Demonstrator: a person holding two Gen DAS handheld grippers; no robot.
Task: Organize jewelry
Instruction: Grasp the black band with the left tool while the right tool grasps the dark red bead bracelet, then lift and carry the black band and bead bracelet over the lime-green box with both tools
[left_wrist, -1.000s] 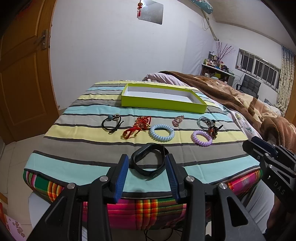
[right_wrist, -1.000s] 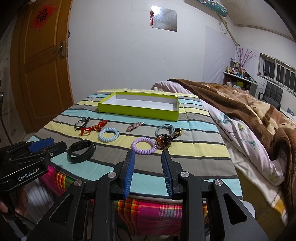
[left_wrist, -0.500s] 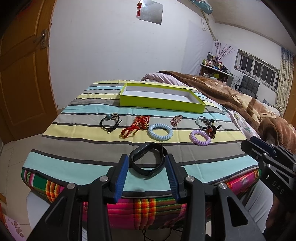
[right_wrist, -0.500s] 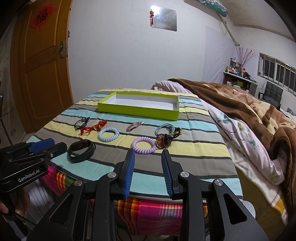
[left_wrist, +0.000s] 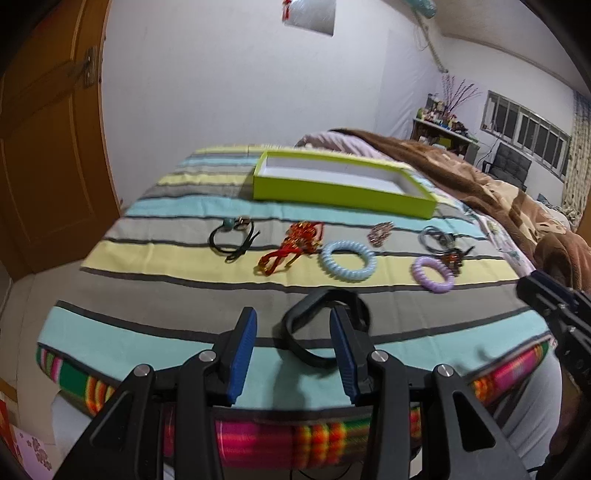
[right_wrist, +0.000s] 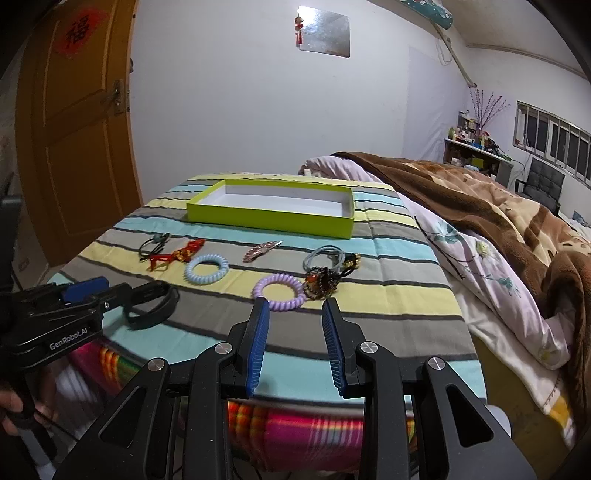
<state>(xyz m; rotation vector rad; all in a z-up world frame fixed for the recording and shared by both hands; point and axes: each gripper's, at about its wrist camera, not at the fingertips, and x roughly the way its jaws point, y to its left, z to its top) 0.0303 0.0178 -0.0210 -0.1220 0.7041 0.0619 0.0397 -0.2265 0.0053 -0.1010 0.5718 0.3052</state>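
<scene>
Jewelry pieces lie spread on the striped cloth (left_wrist: 177, 254); nearest the left gripper (left_wrist: 291, 354) is a black band (left_wrist: 301, 334), probably light, rubbery and springy, likely to flex rather than slip. Pinching one side of the loop across its flat width looks the safest hold. It is a dark open oval resting on the grey and pale blue stripes, partly between the wide-standing left jaws, whose pads do not press it. Farther out sit a blue coil bracelet (left_wrist: 348, 260), a purple coil bracelet (right_wrist: 279, 292) and a red knotted ornament (left_wrist: 295, 247), with the green box (right_wrist: 271, 216) beyond, holding nothing. Right gripper (right_wrist: 295, 341) hangs with jaws apart, nothing between them.
</scene>
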